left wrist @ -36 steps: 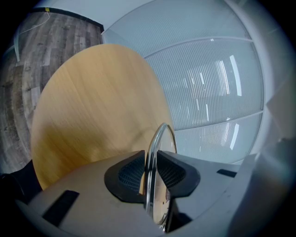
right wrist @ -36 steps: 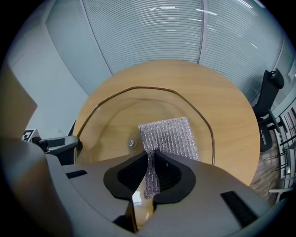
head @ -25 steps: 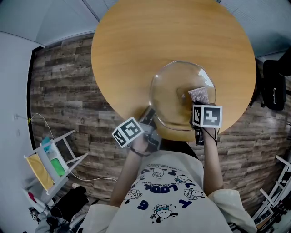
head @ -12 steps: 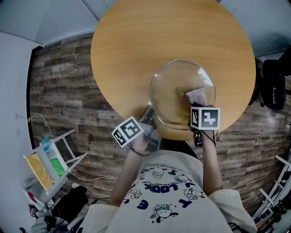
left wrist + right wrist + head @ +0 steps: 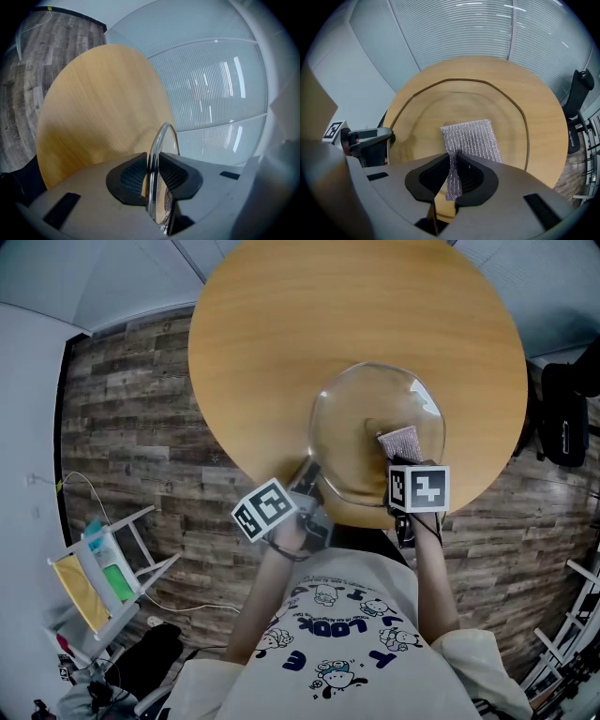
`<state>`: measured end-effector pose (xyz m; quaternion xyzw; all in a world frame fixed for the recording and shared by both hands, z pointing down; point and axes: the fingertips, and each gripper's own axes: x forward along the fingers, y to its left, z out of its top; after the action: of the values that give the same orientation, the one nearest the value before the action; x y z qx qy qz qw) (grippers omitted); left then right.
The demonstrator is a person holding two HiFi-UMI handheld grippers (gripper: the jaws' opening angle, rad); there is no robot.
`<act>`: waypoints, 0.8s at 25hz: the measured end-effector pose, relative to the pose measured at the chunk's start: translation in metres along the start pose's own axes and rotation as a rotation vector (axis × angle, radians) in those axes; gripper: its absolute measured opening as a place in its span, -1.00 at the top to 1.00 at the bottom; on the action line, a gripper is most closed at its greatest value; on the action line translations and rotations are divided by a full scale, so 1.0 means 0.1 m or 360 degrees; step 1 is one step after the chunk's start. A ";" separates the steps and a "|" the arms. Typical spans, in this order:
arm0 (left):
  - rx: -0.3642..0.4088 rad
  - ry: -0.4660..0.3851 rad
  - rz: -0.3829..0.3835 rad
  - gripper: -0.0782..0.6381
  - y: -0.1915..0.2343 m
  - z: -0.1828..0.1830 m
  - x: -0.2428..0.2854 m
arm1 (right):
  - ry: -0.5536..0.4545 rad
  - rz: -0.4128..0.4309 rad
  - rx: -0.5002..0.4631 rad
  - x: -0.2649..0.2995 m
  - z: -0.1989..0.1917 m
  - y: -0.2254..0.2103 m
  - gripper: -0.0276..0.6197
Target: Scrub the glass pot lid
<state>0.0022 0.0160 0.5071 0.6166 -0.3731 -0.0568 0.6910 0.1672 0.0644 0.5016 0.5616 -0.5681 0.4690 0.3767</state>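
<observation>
The left hand-held gripper is clamping the glass pot lid steady while the right hand-held gripper is pinching the scrub pad.

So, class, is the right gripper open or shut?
Shut. The right gripper has both jaws pressed onto the near end of the silver scouring cloth.

Round wooden table; dark wood-plank floor; pale slatted blinds; black chair; white rack on the floor.
</observation>
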 end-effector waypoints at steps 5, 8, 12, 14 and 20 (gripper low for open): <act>-0.0003 0.0001 -0.0006 0.55 0.00 -0.01 0.00 | 0.0011 0.0022 -0.0017 0.00 -0.04 0.08 0.73; -0.0010 0.0004 -0.0011 0.55 0.00 0.00 0.00 | 0.0017 0.0039 -0.0026 0.00 -0.04 0.14 0.73; -0.0014 0.0003 -0.0013 0.55 0.00 -0.01 0.01 | 0.0025 0.0051 -0.0042 0.02 -0.06 0.21 0.73; -0.0016 0.0002 -0.0013 0.55 0.01 -0.02 0.01 | 0.0028 0.0062 -0.0055 0.02 -0.07 0.25 0.73; -0.0022 0.0003 -0.0018 0.55 0.01 -0.04 0.00 | 0.0033 0.0101 -0.0076 0.03 -0.09 0.36 0.73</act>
<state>0.0038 0.0192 0.5078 0.6138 -0.3686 -0.0628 0.6953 0.1305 0.0699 0.5028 0.5293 -0.5928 0.4727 0.3808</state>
